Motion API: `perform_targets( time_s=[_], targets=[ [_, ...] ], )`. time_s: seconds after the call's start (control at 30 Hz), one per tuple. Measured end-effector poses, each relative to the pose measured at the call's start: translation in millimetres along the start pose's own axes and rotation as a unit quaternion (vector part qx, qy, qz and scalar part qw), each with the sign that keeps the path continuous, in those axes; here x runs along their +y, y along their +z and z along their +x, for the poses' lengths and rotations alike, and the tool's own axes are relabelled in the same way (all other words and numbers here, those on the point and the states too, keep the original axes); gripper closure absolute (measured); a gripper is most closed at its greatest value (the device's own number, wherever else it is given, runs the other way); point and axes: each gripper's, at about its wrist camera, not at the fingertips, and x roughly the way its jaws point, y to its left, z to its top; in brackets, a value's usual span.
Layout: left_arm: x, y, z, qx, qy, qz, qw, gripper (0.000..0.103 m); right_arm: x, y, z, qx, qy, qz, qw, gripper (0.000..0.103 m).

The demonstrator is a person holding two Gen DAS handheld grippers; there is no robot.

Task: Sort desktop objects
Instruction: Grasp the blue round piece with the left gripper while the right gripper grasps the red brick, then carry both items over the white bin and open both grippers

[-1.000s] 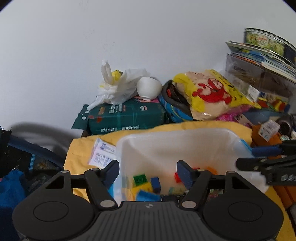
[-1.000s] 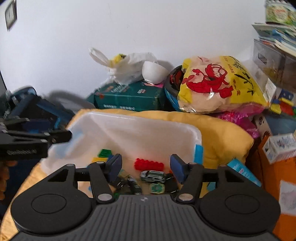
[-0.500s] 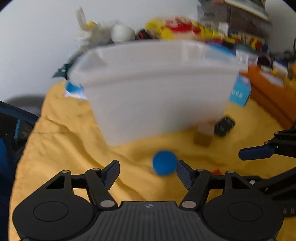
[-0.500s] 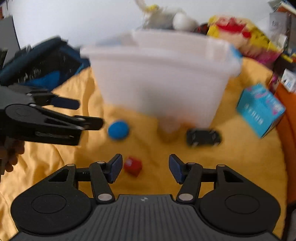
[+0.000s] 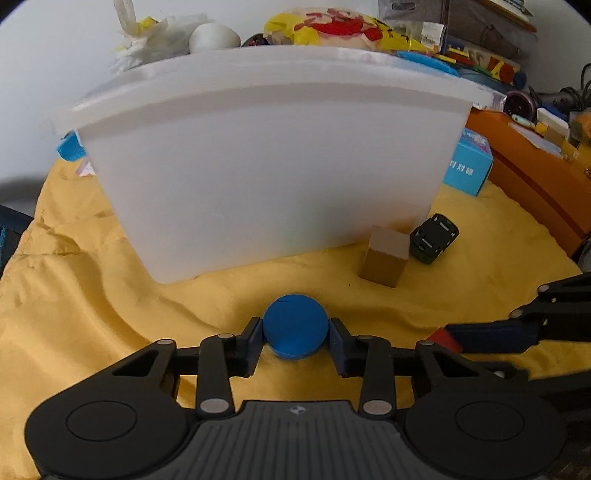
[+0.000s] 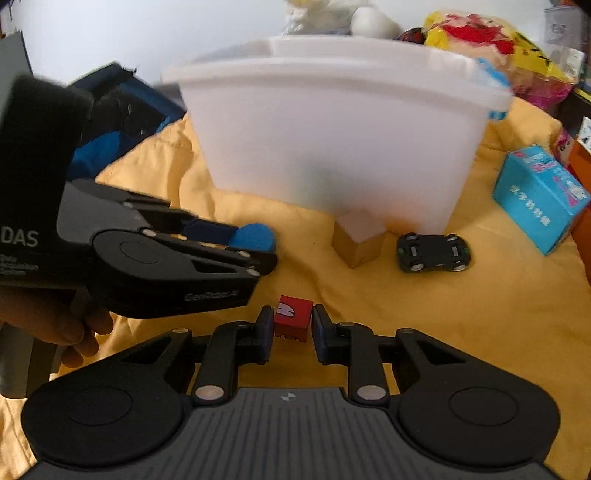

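Observation:
A white plastic bin [image 5: 266,166] stands on the yellow cloth [image 5: 92,314]; it also shows in the right wrist view [image 6: 340,140]. My left gripper [image 5: 295,338] is shut on a blue disc [image 5: 295,325], low on the cloth in front of the bin. The disc also shows in the right wrist view [image 6: 255,238]. My right gripper [image 6: 293,328] is shut on a red cube [image 6: 291,321], to the right of the left one. A tan wooden cube [image 5: 386,256] and a black toy car [image 5: 434,238] lie by the bin's right corner.
A light blue box [image 6: 539,197] lies right of the bin. An orange box [image 5: 535,177] stands at the far right. A yellow snack bag [image 5: 340,26], white bag and books are piled behind the bin. A dark blue bag [image 6: 122,122] sits at left.
Both grippers dropped from above the bin to the cloth in front of it. The left one closed on the blue disc, the right one on the red cube.

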Motion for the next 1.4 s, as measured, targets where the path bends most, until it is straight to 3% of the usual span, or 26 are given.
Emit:
perform_targets(
  time_s=[0.3,0.63,0.87,1.17,1.2,1.23,1.27,1.3,1.4],
  targets=[
    [9.2,19.8,-52.1,-0.038,-0.007,-0.02,0.999,0.062,-23.3,20.6,-49.3,-0.048,0.008,0.03,0.998,0.078],
    [42.5,82.2,-115.1,-0.103,0.005,-0.047,0.9935,0.062,-44.8,99.8,-85.9,-0.117,0.007,0.043,0.992,0.078],
    [58.5,131.8,-123.0,-0.126,0.018,-0.05,0.9905,0.062,-58.0,145.4,-78.6,-0.125,-0.005,0.037,0.991,0.078],
    [58.4,159.7,-99.3,-0.112,0.029,-0.038,0.9926,0.062,-54.2,162.9,-47.0,-0.098,-0.025,0.016,0.995,0.078],
    [58.4,160.8,-94.6,-0.109,0.036,-0.037,0.9927,0.058,-54.6,164.4,-42.9,-0.094,-0.027,0.017,0.995,0.075],
    [58.1,161.4,-89.0,-0.105,0.047,-0.036,0.9927,0.044,-55.5,166.0,-36.2,-0.09,-0.031,0.019,0.995,0.069],
    [58.4,161.1,-82.9,-0.101,0.067,-0.038,0.9919,0.035,-56.7,168.0,-30.5,-0.085,-0.035,0.021,0.996,0.042],
    [58.3,159.6,-77.8,-0.1,0.092,-0.04,0.9899,0.027,-58.4,168.3,-25.6,-0.087,-0.042,0.023,0.995,0.028],
    [62.7,153.1,-73.2,-0.097,0.1,-0.04,0.9894,0.027,-66.8,163.4,-23.0,-0.095,-0.044,0.038,0.994,0.03]
  ],
)
